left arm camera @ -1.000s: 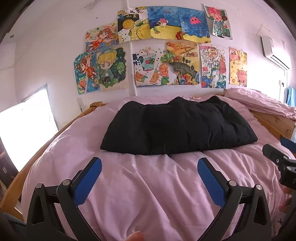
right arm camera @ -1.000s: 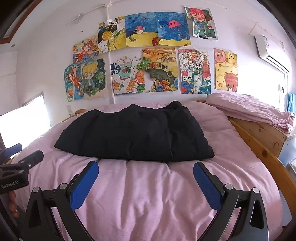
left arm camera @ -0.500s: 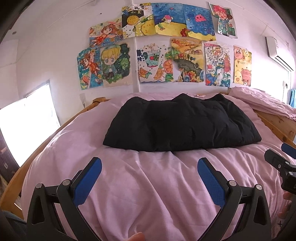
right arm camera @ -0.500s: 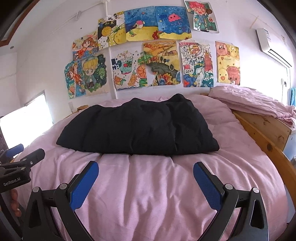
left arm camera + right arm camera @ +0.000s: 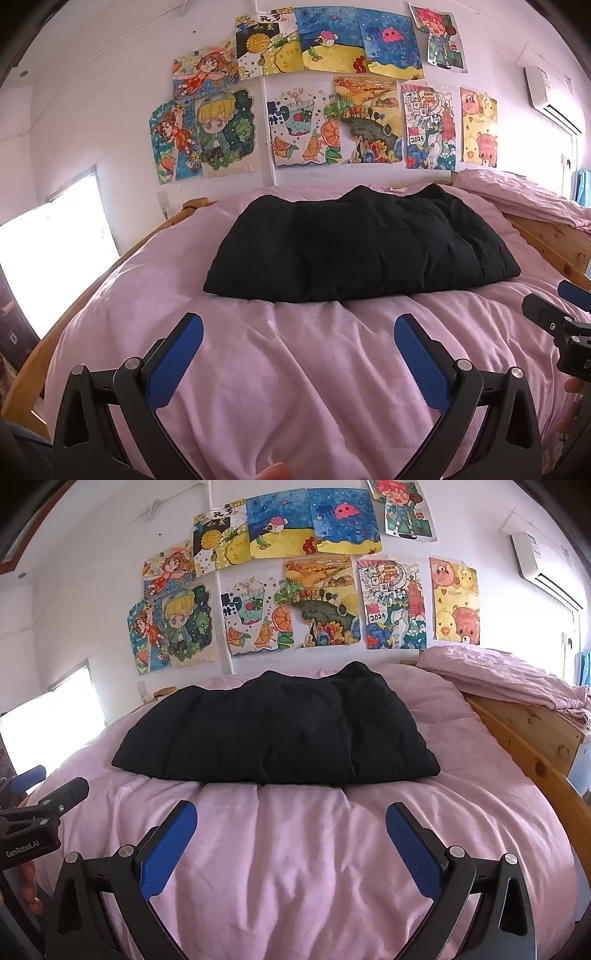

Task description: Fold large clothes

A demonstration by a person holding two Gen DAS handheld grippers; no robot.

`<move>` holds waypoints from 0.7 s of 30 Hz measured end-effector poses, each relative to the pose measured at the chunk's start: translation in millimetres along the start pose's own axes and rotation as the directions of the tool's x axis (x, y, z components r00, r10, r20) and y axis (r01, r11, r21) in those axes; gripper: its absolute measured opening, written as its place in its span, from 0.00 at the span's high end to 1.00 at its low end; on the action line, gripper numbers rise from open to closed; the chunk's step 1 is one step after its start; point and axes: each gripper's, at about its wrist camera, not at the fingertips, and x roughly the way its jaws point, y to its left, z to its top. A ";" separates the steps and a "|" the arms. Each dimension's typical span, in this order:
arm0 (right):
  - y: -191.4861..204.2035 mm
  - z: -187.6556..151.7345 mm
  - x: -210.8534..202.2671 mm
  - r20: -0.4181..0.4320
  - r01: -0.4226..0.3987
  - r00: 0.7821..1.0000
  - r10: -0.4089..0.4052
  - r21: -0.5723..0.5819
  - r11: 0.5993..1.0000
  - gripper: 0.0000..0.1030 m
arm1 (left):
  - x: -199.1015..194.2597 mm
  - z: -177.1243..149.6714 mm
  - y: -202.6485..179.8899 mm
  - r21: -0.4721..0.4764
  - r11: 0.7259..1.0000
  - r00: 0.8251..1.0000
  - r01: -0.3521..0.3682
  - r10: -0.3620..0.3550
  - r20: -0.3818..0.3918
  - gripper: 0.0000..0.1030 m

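Note:
A black padded garment (image 5: 362,247) lies folded into a wide flat block across the far half of the pink bed (image 5: 295,369); it also shows in the right wrist view (image 5: 277,734). My left gripper (image 5: 297,354) is open and empty, hovering over the pink cover in front of the garment. My right gripper (image 5: 291,834) is open and empty too, at the same distance from the garment. Each gripper shows at the edge of the other's view: the right one (image 5: 561,325) and the left one (image 5: 33,812).
A wooden bed frame (image 5: 535,760) runs along the right side and also the left (image 5: 44,350). A folded pink quilt (image 5: 509,683) lies at the back right. Drawings (image 5: 332,110) cover the wall behind. A bright window (image 5: 48,251) is at the left.
Both grippers have tilted down a little and drawn slightly back, so the garment and the wall drawings sit lower in both views. The jaws stay open. The garment has not moved.

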 end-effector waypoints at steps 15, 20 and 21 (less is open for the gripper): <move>-4.0 -3.0 3.6 -0.007 0.002 1.000 -0.002 0.013 1.000 0.00 | 0.3 -0.1 -1.1 0.002 1.000 1.000 -0.002 0.002 0.003 0.01; -5.4 -4.0 5.1 -0.006 0.002 1.000 -0.002 0.013 1.000 0.00 | 0.6 -0.4 -1.6 0.000 1.000 1.000 -0.003 0.003 0.002 0.01; -5.0 -3.2 4.8 -0.007 0.003 1.000 -0.003 0.013 1.000 0.00 | 0.6 -0.4 -1.8 0.000 1.000 1.000 -0.003 0.003 0.002 0.01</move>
